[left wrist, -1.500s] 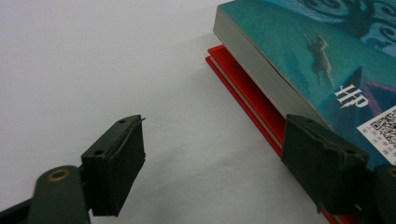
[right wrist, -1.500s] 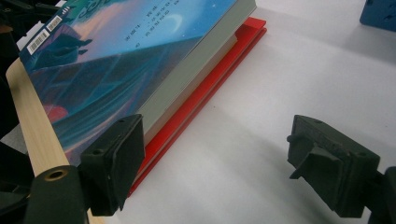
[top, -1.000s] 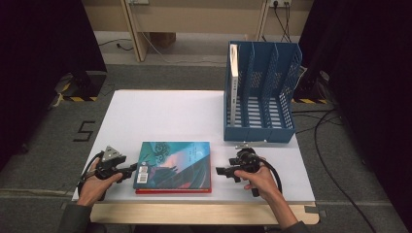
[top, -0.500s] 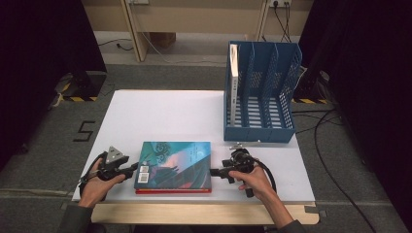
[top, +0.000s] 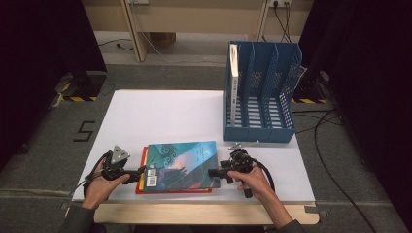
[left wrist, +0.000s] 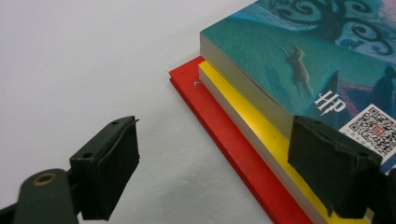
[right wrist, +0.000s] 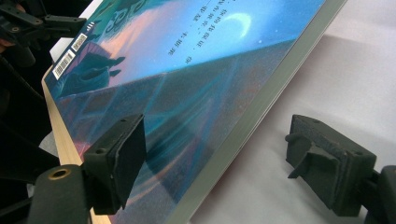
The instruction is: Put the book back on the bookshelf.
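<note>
A stack of three books lies near the front of the white table [top: 170, 116]. On top is a teal and blue picture-cover book [top: 180, 165] [left wrist: 289, 51] [right wrist: 187, 70], over a yellow book [left wrist: 247, 112] and a red book [left wrist: 219, 121]. My left gripper [top: 138, 172] [left wrist: 217, 140] is open at the stack's left end, one jaw over the top book's corner and the other above bare table. My right gripper [top: 214, 173] [right wrist: 219, 135] is open across the top book's right edge, with one jaw over the cover and one over the table.
A blue slotted file rack [top: 262, 97] stands at the back right, with a white book [top: 234, 82] upright in its leftmost slot. Bare table lies behind and to the left of the stack. Cables trail on the floor at the right.
My right gripper has moved left until its jaws straddle the top book's right edge. My left gripper has edged slightly right, onto the stack's corner.
</note>
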Available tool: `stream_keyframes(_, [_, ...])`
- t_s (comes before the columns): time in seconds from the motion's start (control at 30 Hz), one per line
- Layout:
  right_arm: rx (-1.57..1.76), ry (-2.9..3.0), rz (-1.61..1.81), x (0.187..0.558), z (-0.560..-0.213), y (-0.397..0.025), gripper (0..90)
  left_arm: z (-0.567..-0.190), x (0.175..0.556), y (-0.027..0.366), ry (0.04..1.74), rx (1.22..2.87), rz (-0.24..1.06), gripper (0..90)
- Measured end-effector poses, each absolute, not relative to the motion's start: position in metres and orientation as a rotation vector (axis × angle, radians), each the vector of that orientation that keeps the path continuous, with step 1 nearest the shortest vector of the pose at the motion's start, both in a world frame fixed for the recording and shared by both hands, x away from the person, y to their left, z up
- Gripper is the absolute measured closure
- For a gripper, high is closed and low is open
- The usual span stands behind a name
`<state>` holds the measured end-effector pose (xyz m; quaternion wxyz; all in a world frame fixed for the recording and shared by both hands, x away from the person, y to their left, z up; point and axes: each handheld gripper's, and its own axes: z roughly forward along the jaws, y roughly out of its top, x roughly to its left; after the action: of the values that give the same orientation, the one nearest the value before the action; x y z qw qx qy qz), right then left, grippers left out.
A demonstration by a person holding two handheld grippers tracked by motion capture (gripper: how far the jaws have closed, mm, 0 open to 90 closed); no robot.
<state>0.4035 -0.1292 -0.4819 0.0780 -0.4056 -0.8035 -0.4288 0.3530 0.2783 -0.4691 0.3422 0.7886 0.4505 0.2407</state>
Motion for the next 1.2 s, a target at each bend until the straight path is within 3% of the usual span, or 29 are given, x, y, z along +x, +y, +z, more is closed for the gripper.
stream_keyframes(0.53, [-1.197, -2.276, -1.270, 0.413, -0.492, -0.106, 22.7, -0.472, 0.352, 0.279, 1.162, 2.041, 0.603, 20.9])
stream_keyframes(0.7, [-1.232, -2.226, -1.335, 0.415, -0.488, -0.113, 35.8, -0.472, 0.352, 0.277, 1.150, 2.035, 0.588, 25.3])
stream_keyframes(1.1, [-1.090, -2.185, -1.523, 0.415, -0.445, -0.117, 53.3, -0.472, 0.351, 0.265, 1.097, 2.051, 0.611, 45.2])
stream_keyframes(1.2, [-1.040, -2.236, -1.448, 0.411, -0.437, -0.106, 52.9, -0.472, 0.351, 0.260, 1.081, 2.066, 0.639, 47.9])
